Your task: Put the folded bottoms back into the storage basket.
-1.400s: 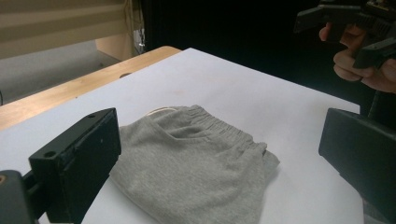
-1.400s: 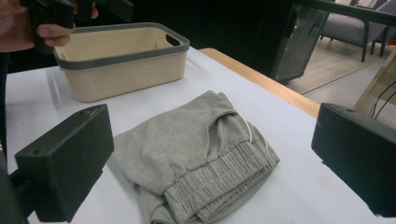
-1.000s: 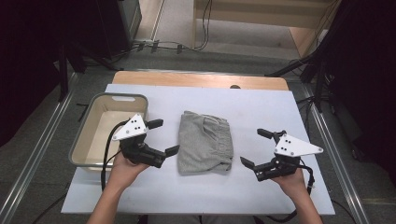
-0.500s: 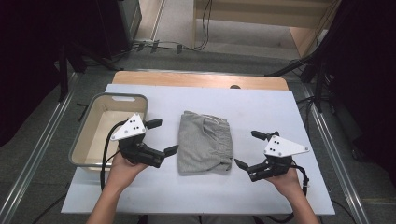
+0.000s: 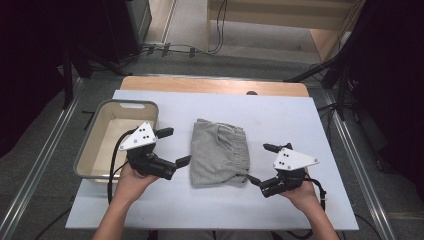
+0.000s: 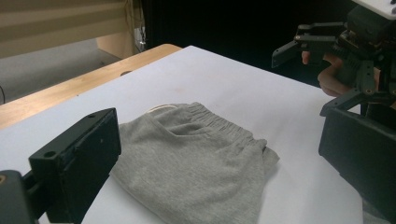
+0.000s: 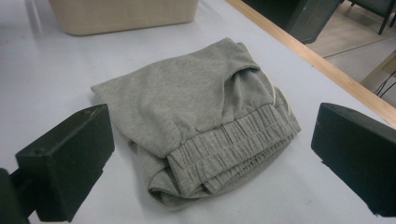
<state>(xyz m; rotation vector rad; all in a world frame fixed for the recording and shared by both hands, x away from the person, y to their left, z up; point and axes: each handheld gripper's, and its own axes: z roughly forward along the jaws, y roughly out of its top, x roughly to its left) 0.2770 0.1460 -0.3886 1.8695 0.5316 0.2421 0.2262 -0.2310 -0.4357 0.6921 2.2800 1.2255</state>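
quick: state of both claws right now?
Left claw: open, holding nothing, beside the folded grey fabric shorts.
Right claw: open, holding nothing.

Folded shorts (image 5: pixel 218 152) flat on table (image 5: pixel 280 112), near centre. Bin (image 5: pixel 116 137) on table at left edge, left of shorts, apart from them. Left tongs (image 5: pixel 174 146) between bin and shorts, jaws spread. Right tongs (image 5: pixel 262 164) just right of shorts, lower jaw near shorts' front right corner, jaws spread.
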